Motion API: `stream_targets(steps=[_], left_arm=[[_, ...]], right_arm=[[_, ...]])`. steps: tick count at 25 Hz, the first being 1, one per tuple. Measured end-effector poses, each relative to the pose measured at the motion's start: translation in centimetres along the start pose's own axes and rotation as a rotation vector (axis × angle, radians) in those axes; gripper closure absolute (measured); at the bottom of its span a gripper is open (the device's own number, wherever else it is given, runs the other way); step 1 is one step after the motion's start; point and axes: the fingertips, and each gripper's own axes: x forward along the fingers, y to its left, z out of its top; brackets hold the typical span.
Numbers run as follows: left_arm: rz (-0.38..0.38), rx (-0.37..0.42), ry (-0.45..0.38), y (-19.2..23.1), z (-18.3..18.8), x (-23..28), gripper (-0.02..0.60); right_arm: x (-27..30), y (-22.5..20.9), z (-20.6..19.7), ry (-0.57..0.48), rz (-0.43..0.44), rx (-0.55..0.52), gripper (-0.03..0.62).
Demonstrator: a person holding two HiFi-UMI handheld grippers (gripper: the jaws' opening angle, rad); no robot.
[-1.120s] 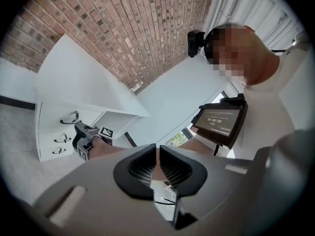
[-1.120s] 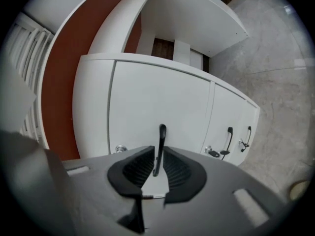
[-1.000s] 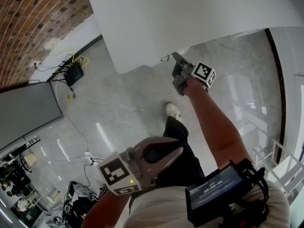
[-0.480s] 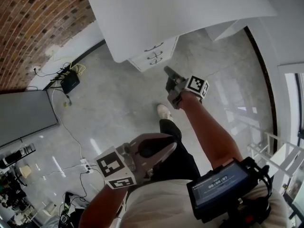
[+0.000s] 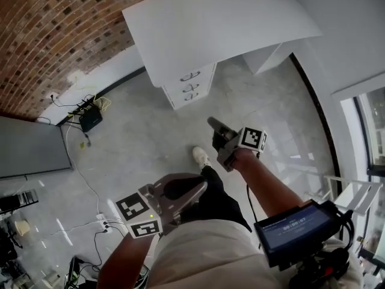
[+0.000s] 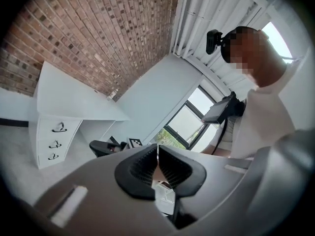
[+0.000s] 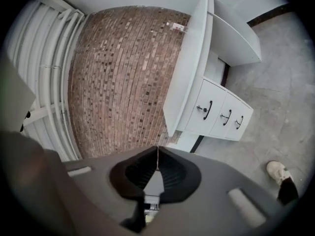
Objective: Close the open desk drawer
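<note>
The white desk (image 5: 222, 23) stands against the brick wall. Under it is a drawer unit (image 5: 191, 87) with three black-handled drawers. All three fronts look flush in the right gripper view, at the drawer unit (image 7: 222, 113), and in the left gripper view, at the drawer unit (image 6: 55, 142). My right gripper (image 5: 213, 124) hangs over the floor well short of the drawers and points toward them. Its jaws are shut on nothing (image 7: 157, 154). My left gripper (image 5: 202, 189) is held low by the person's body, also shut and empty (image 6: 157, 149).
A brick wall (image 5: 54, 29) runs behind the desk. Cables and a black box (image 5: 91, 117) lie on the floor at the left, beside a grey panel (image 5: 30, 149). The person's shoe (image 5: 201, 156) is on the marble floor. A screen device (image 5: 295, 227) sits by the right arm.
The view has drawn back from the desk: the drawer unit, hidden under the desktop a second ago, is now in full sight. The right gripper has come away from the desk edge.
</note>
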Motion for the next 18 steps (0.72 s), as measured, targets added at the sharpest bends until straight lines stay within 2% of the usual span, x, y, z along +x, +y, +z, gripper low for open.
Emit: stream_targets(steps=[6, 9, 13, 18], left_arm=[[0.022, 0.012, -0.04, -3.4, -0.1, -4.4, 0.577], [0.029, 0.026, -0.035, -6.2, -1.1, -6.1, 0.577], [0.065, 0.044, -0.021, -6.6, -1.8, -7.4, 0.577], [0.06, 0.054, -0.027, -8.5, -2.4, -8.9, 0.577]], right_arm=[[-3.4, 9.1, -5.4, 0.031, 0.061, -0.049, 0.591], [-6.0, 13.7, -8.2, 0.031, 0.086, -0.061, 0.591], [-6.9, 16.7, -9.9, 0.054, 0.112, -0.106, 0.591], [-8.8, 20.8, -11.6, 0.077, 0.155, -0.141, 0.591]])
